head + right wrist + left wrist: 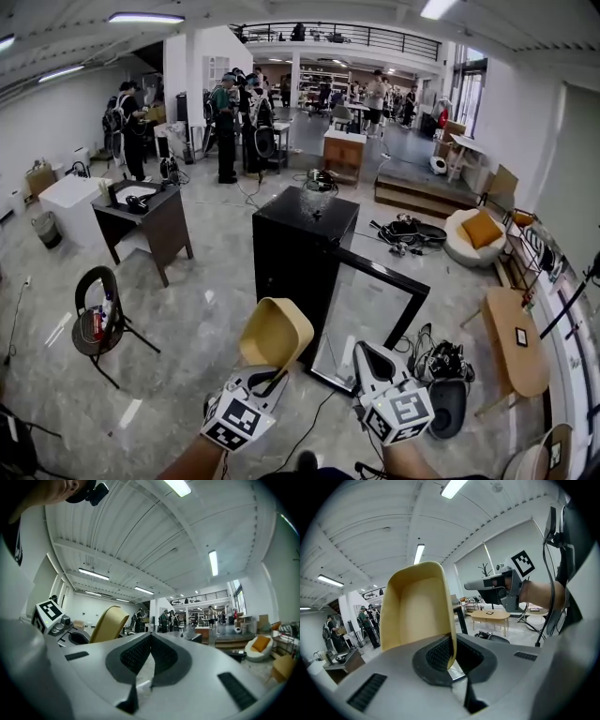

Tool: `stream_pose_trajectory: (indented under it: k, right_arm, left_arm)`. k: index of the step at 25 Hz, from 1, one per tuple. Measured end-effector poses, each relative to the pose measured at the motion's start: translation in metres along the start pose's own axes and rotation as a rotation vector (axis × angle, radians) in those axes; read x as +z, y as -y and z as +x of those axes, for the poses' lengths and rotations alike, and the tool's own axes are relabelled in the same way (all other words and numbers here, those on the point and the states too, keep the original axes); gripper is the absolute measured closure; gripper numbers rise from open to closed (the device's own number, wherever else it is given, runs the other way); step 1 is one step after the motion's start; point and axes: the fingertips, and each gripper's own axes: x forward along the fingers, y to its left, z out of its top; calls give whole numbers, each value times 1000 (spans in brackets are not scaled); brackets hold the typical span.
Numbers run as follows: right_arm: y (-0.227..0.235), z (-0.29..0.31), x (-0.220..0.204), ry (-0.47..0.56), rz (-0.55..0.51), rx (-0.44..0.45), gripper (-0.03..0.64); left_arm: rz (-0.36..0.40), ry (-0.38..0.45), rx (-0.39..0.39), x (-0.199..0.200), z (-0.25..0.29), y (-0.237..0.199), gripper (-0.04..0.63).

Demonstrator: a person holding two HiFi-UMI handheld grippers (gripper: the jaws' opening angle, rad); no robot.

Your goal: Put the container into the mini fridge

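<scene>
A yellow open container is tilted up in front of me. My left gripper is shut on its lower rim. In the left gripper view the container fills the middle, with its thin wall pinched between the dark pads. The black mini fridge stands just beyond on the floor, its door swung open toward me on the right. My right gripper is level beside the door, shut with nothing in it. Its pads meet at the tips, and the container shows to its left.
A glass bowl sits on top of the fridge. A dark desk and a stool stand at the left. A wooden table, cables and bags lie at the right. People stand far back.
</scene>
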Motion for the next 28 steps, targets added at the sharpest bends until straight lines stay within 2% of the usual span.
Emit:
stream_pose_trajectory:
  k: [9,14,20,28]
  right_arm:
    - [79,36,-7,9,30,20,604]
    - [107,51,-13,7,36,52,604]
    - [131,63,-16,25,44,53,604]
    - [131,82,-21,15,31,85,604]
  left_arm:
    - [3,-43,17,16,78,-21,583]
    - [-10,-77,44,16,108,-32,583]
    - [4,-115,62,15,125,-45,583]
    - [7,-128,55,9,139,-57,583]
